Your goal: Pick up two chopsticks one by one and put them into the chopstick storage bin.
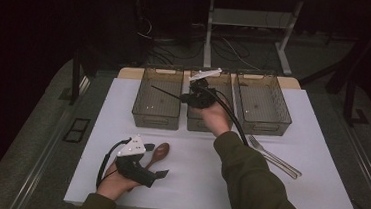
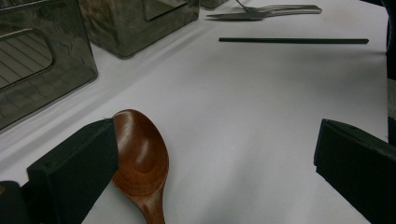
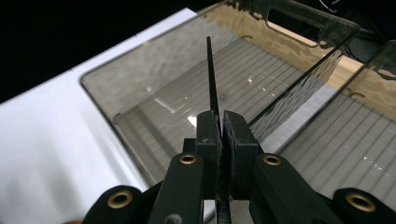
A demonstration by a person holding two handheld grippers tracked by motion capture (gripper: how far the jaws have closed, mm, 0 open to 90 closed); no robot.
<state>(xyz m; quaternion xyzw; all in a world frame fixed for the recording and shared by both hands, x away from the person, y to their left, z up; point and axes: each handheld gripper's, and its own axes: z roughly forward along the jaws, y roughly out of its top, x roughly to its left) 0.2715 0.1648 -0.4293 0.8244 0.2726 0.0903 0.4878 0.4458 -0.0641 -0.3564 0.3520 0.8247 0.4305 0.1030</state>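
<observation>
My right gripper (image 1: 190, 98) (image 3: 220, 123) is shut on a thin black chopstick (image 1: 166, 92) (image 3: 212, 79). It holds the stick in the air, pointing out over the left clear bin (image 1: 155, 117) (image 3: 140, 93). Near the table's front, my left gripper (image 1: 155, 160) (image 2: 217, 140) stands open and low over the white mat. A brown wooden spoon (image 1: 162, 150) (image 2: 142, 161) lies on the mat between its jaws, with its bowl right beside the left jaw. A second black chopstick (image 2: 294, 41) lies flat on the mat farther off.
Three clear bins stand in a row at the back, with the middle bin (image 1: 199, 123) partly behind my right hand and the right bin (image 1: 267, 127) beside it. A metal fork and knife (image 1: 275, 159) (image 2: 266, 10) lie on the mat at the right.
</observation>
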